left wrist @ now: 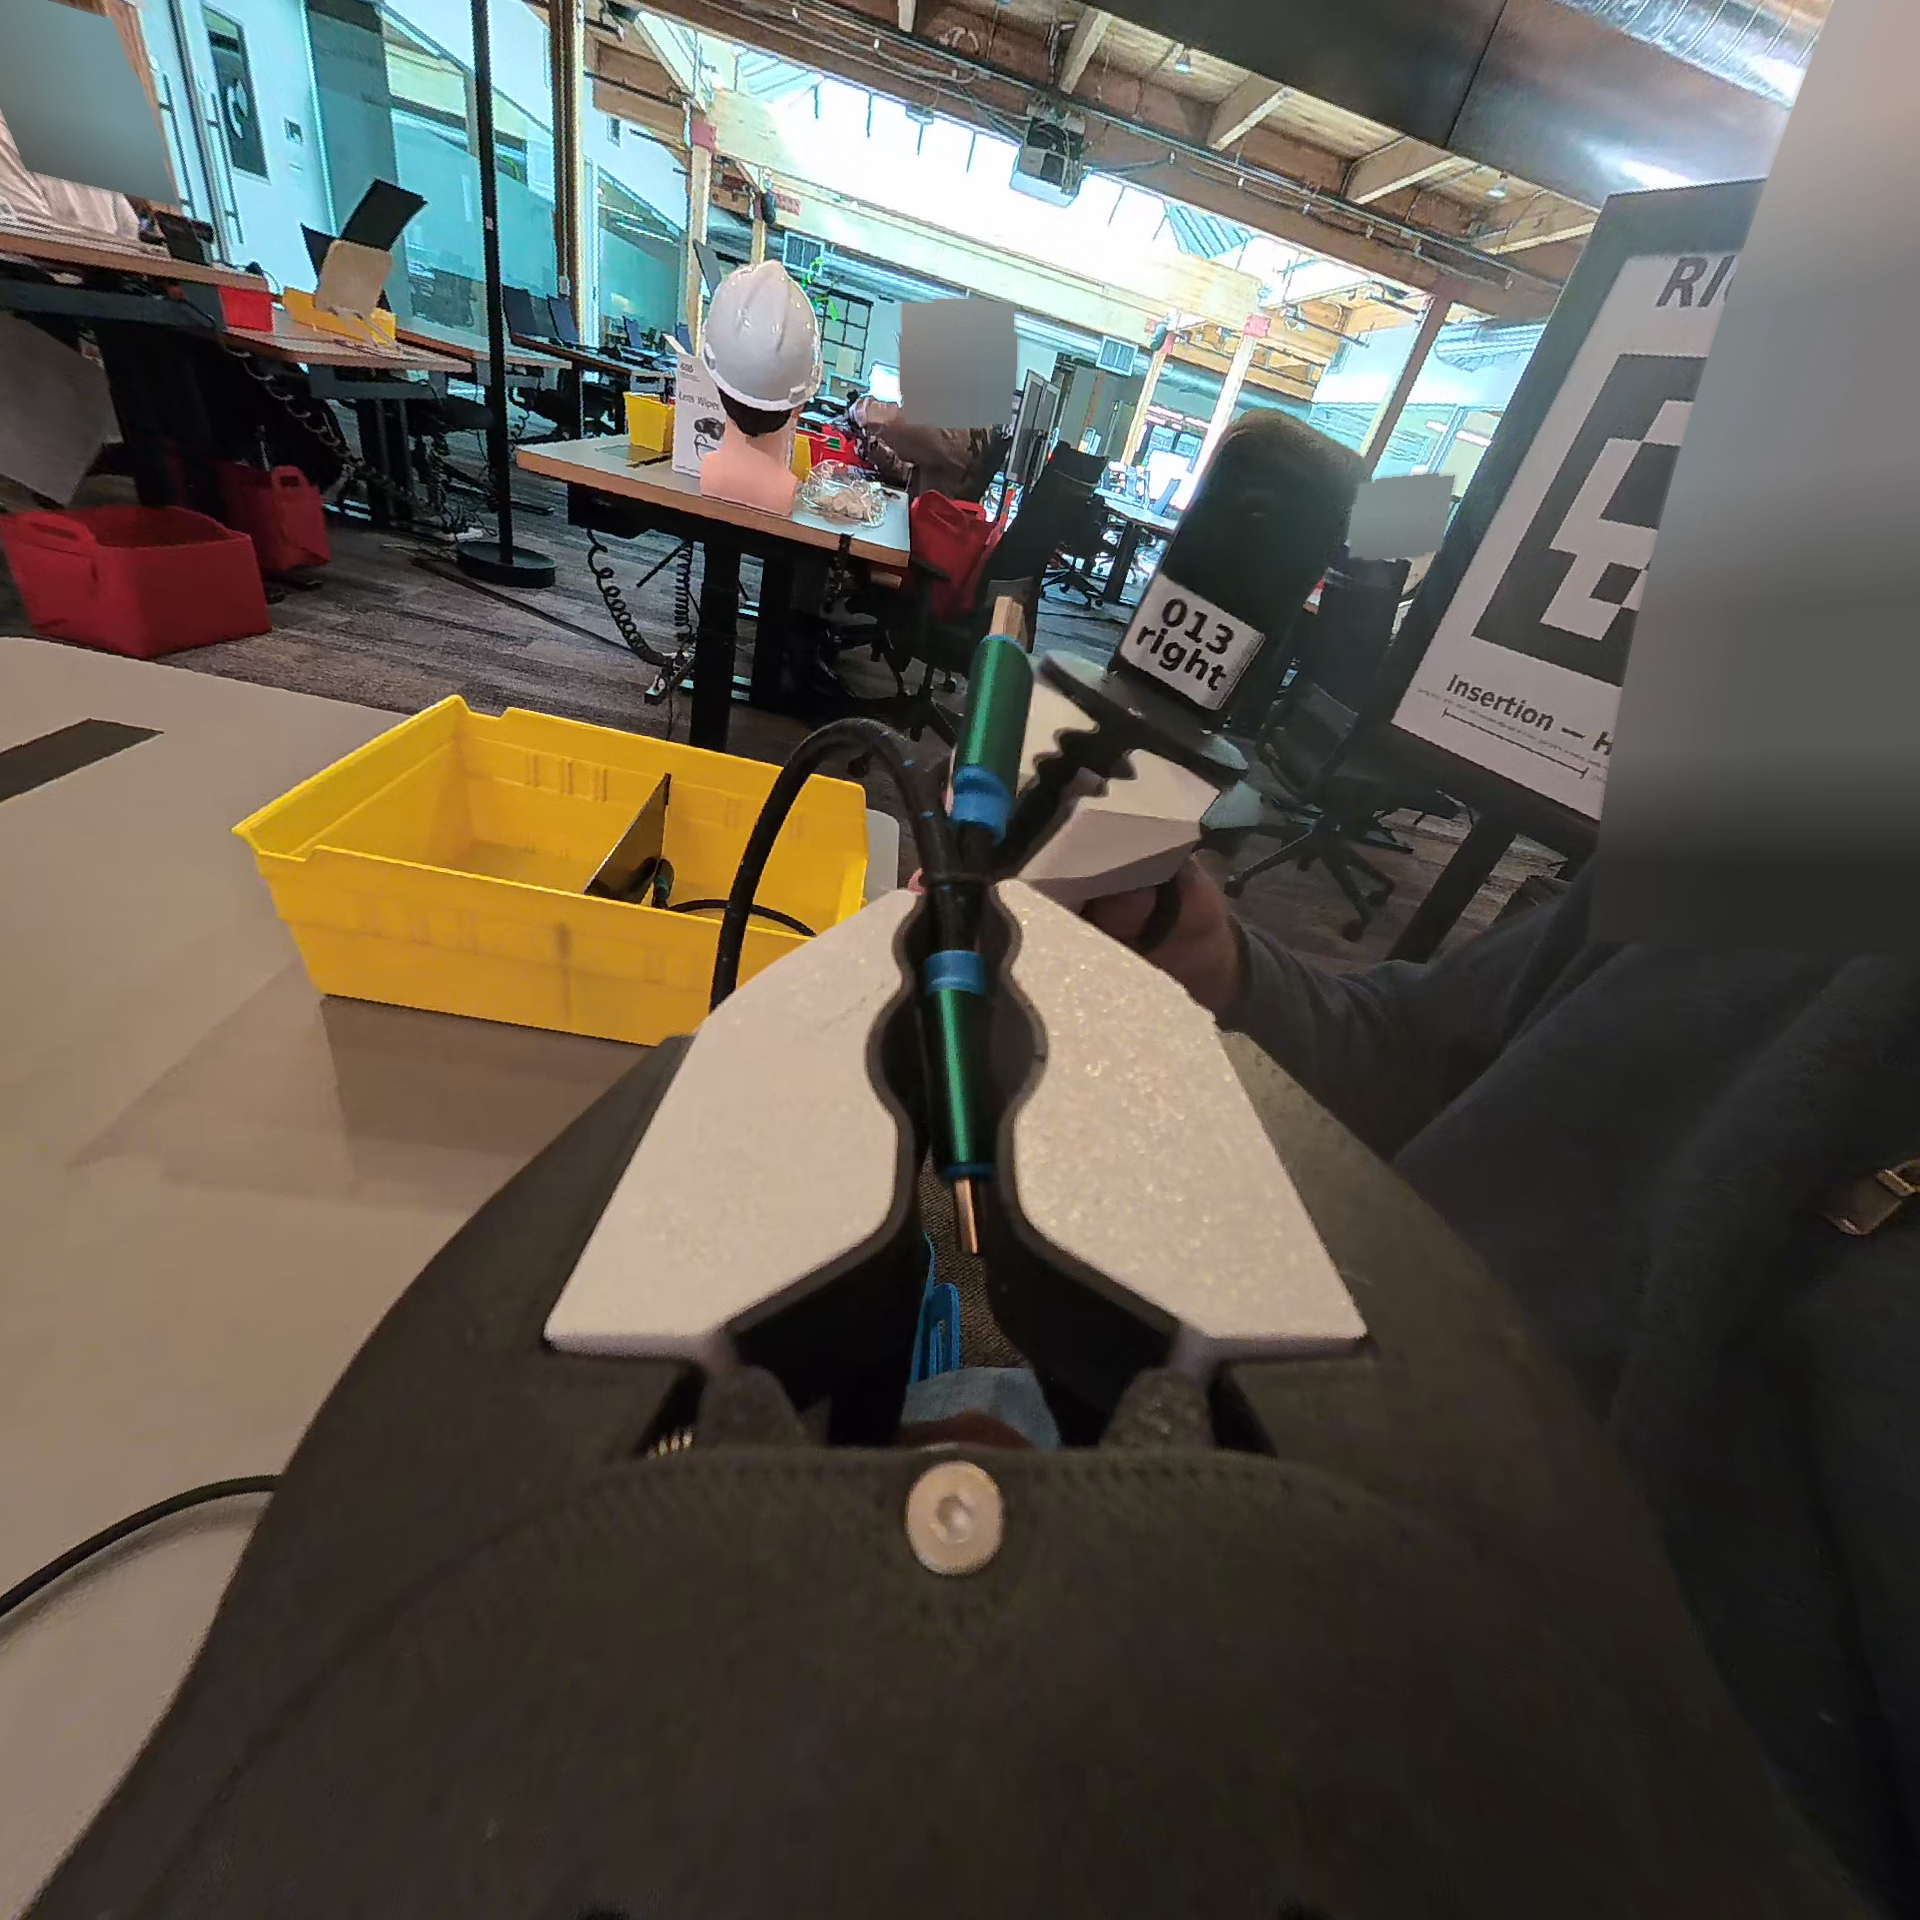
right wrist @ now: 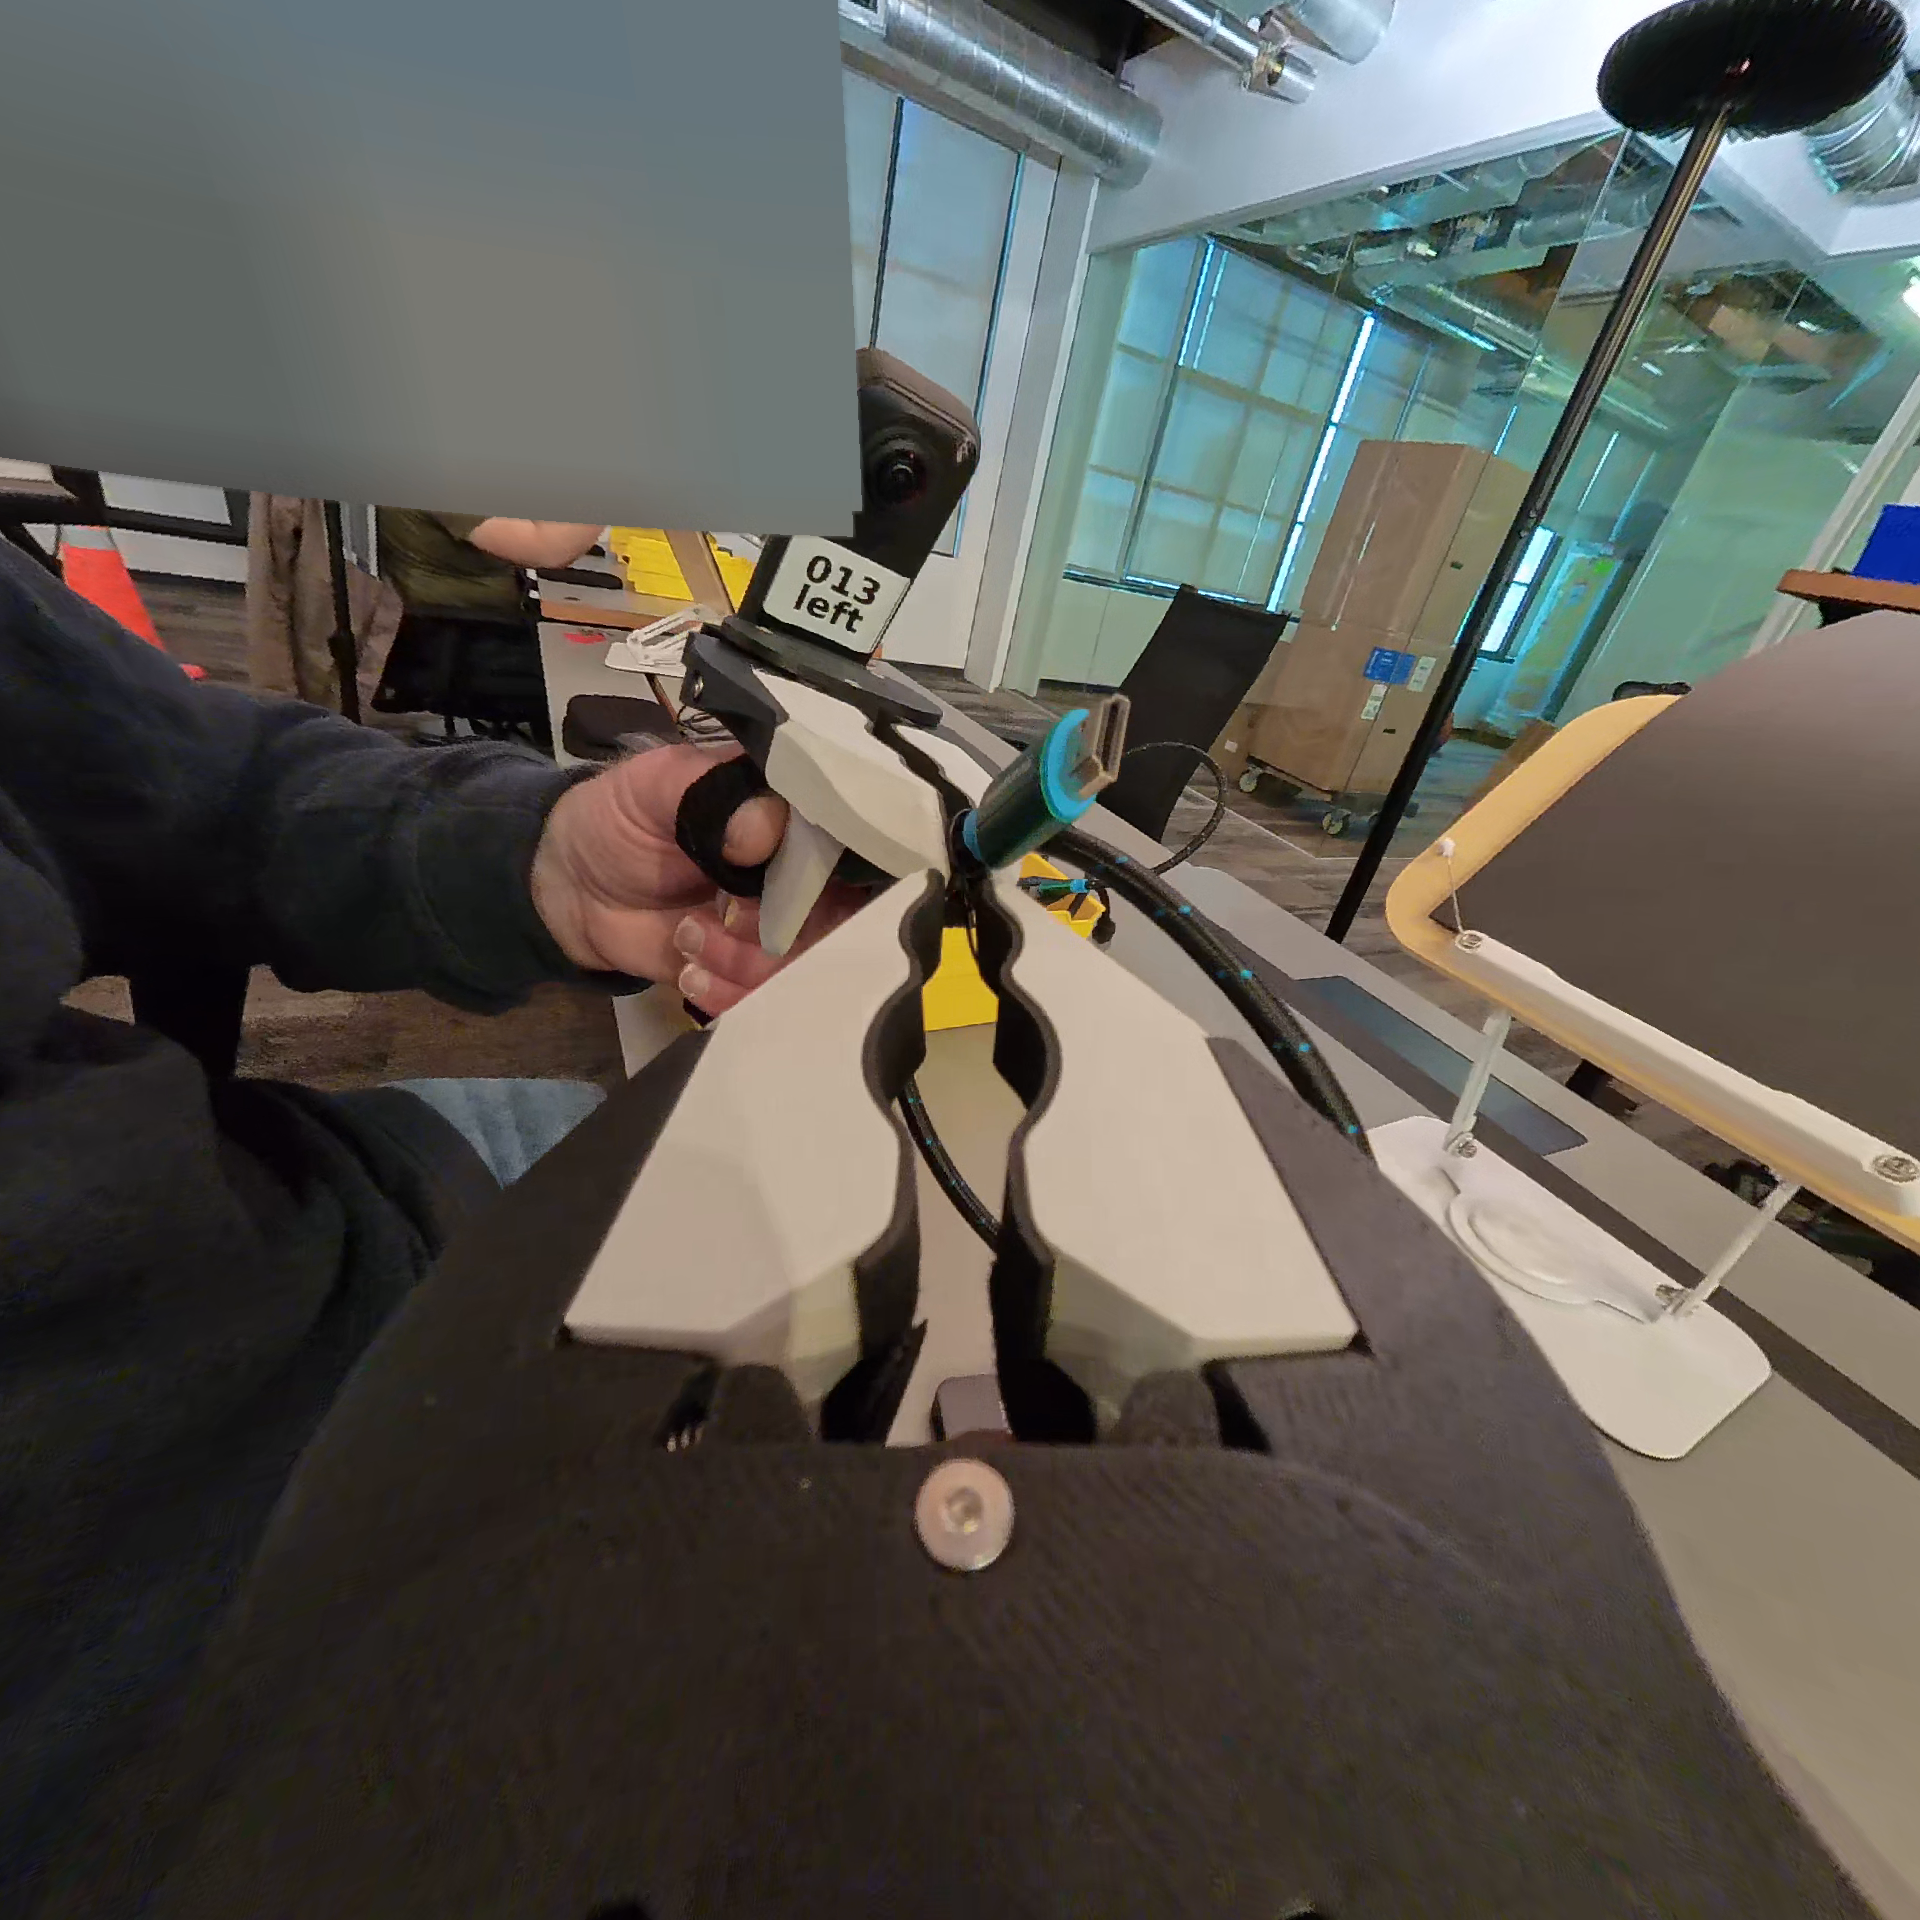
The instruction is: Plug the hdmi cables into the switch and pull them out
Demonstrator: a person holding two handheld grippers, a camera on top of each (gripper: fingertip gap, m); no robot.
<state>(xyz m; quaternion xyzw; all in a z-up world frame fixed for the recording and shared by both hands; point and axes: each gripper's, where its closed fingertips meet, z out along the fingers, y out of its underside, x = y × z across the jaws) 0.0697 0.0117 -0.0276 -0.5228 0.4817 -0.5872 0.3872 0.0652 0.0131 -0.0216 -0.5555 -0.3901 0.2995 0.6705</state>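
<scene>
My left gripper (left wrist: 951, 899) is shut at its tips on a black braided HDMI cable (left wrist: 790, 790). A green plug with a blue band (left wrist: 951, 1081) lies in the gap between its fingers, metal end towards the camera. My right gripper (right wrist: 961, 899) is shut on the cable just behind a second green plug (right wrist: 1029, 795), whose metal connector (right wrist: 1101, 738) points up and to the right. The two grippers meet tip to tip above the table edge. The right gripper (left wrist: 1101, 821) also shows in the left wrist view, and the left gripper (right wrist: 914, 810) in the right wrist view. No switch is clearly in view.
A yellow bin (left wrist: 499, 862) with a divider and a cable end stands on the grey table (left wrist: 156, 987). A tilted board on a white stand (right wrist: 1558, 1049) is at my right, with a black pole (right wrist: 1507, 582) behind it. A person's hand (right wrist: 623, 862) holds the left gripper. The grippers are tip to tip, or close to it.
</scene>
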